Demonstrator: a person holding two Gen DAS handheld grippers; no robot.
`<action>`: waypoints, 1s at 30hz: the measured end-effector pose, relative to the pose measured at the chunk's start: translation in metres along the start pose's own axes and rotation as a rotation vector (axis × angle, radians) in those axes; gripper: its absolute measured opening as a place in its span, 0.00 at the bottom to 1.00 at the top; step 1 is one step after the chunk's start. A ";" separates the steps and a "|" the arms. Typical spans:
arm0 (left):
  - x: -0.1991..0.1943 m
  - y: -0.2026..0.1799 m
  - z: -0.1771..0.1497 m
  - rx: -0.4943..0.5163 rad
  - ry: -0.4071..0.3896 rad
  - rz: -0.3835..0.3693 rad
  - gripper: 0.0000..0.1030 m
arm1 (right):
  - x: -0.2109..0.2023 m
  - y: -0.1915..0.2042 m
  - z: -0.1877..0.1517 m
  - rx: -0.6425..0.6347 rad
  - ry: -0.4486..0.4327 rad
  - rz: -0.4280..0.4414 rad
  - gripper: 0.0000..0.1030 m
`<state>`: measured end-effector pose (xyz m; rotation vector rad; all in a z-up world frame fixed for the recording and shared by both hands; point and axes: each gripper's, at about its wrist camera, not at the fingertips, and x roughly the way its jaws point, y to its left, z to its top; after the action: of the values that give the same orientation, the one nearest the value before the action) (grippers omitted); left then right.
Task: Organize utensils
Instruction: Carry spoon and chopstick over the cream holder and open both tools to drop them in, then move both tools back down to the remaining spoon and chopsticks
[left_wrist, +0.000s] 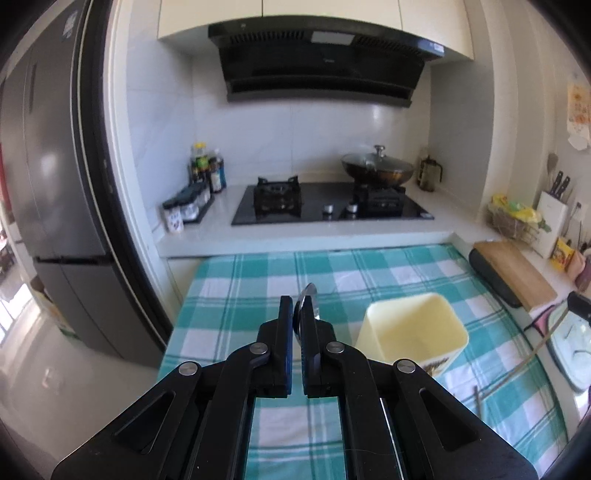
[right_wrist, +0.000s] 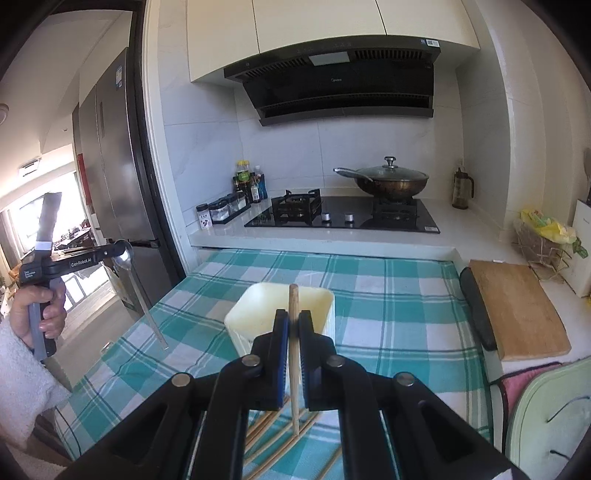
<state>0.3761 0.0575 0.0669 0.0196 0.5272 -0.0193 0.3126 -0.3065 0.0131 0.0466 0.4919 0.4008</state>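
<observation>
The left gripper (right_wrist: 120, 252) clamps the stiff, slippery spoon (right_wrist: 138, 291) by its bowl (handle hangs); the right gripper (right_wrist: 294, 325) clamps a light chopstick (right_wrist: 294, 369).

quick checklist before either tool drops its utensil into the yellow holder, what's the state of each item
1. Left tool shut on the metal spoon: ok; the handle hangs free below.
2. Right tool shut on the wooden chopstick: ok; it stands nearly upright.
3. Yellow utensil holder upright on the checked tablecloth, mouth open: ok.
4. Holder free of contents: cannot tell; the right wrist view shows only part of the inside.
5. Chopstick lined up over the holder's mouth: cannot tell; it overlaps the holder only in the right wrist view.
6. Loose chopsticks left on the cloth: not ok; still to be picked up.
</observation>
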 end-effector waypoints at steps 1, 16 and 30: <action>0.002 -0.006 0.011 0.004 -0.011 0.002 0.01 | 0.004 0.000 0.010 -0.004 -0.017 -0.004 0.06; 0.157 -0.123 -0.002 0.319 0.129 -0.015 0.01 | 0.158 -0.016 0.068 0.033 0.191 0.010 0.06; 0.187 -0.123 -0.020 0.164 0.232 -0.185 0.24 | 0.198 -0.055 0.039 0.150 0.234 0.001 0.23</action>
<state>0.5249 -0.0671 -0.0457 0.1341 0.7566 -0.2438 0.5100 -0.2788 -0.0494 0.1463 0.7527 0.3716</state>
